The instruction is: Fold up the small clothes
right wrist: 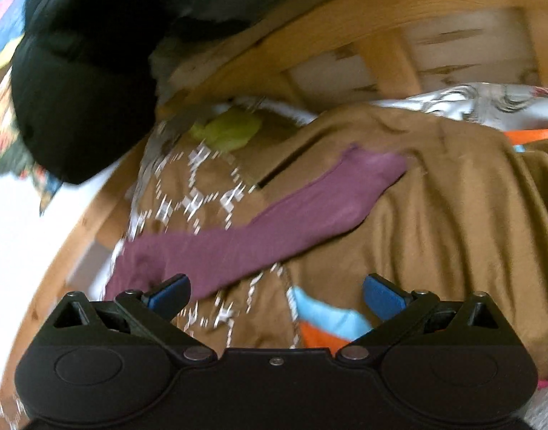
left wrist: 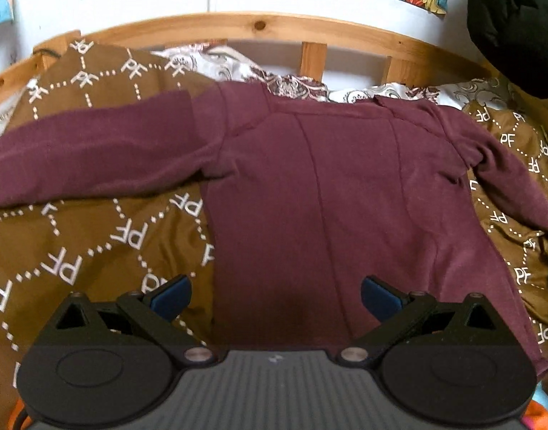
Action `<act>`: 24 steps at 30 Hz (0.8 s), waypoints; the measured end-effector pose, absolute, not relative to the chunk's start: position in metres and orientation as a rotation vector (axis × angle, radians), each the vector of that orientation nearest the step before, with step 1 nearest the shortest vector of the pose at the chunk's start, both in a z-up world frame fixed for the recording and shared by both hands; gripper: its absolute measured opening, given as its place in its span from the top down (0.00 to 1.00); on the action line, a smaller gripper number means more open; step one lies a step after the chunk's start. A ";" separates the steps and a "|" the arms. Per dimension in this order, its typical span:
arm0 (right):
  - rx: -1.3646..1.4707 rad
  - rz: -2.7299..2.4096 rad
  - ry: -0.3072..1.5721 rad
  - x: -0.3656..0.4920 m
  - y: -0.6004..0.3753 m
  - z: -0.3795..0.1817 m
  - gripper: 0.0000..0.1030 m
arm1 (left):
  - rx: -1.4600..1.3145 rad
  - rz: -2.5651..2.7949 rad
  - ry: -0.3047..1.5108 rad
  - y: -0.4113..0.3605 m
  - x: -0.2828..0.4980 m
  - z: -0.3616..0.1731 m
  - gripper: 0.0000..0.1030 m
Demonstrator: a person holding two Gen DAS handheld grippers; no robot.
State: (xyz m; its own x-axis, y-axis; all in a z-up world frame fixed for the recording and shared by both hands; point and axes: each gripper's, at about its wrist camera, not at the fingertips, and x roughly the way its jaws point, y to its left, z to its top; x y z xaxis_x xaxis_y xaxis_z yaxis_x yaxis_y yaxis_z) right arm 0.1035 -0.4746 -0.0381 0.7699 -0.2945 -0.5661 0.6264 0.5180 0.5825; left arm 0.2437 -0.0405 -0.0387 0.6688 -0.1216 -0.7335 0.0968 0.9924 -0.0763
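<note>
Nearest the lens in the left wrist view, the left hand-held gripper (left wrist: 275,295) hangs with its blue-padded fingers spread wide and empty over the lower hem of the maroon long-sleeved top (left wrist: 331,193), which lies flat across the centre of the frame, its body running from the bottom centre up to the collar and one sleeve stretched toward the left edge, the other trailing off to the lower right. In the right wrist view, which is smeared by motion, the right hand-held gripper (right wrist: 275,295) is likewise parted and holding nothing, with that right sleeve (right wrist: 259,229) lying diagonally from the lower left toward the centre. The top rests on a brown patterned bedspread (left wrist: 94,247) on a bed, with a wooden headboard rail (left wrist: 259,25) across the top and a black garment (left wrist: 518,25) at the upper right. The main risk is probably pinching the loose bedspread together with the thin knit, dragging both and rucking the fold. The blur suggests a quick right hand; a hasty grab may miss the cuff or catch one layer only, leaving the sleeve twisted.
</note>
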 end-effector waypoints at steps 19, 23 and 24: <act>0.751 -0.739 0.436 0.098 -0.504 -0.021 0.57 | 0.128 -0.142 0.735 -0.066 0.225 -0.033 0.01; 0.468 -0.573 0.629 0.114 -0.494 0.010 0.30 | 0.142 -0.147 0.727 -0.068 0.224 -0.033 0.01; 0.352 -0.510 0.693 0.121 -0.491 0.016 0.23 | 0.142 -0.150 0.728 -0.068 0.224 -0.033 0.01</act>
State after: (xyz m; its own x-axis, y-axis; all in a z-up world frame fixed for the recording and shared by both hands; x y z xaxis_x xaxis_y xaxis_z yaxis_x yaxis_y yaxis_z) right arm 0.1209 -0.4907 0.0156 0.6560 -0.3262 -0.6806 0.5527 0.8217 0.1390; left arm 0.2235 -0.0683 -0.0333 0.7369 -0.0863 -0.6704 0.1850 0.9797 0.0773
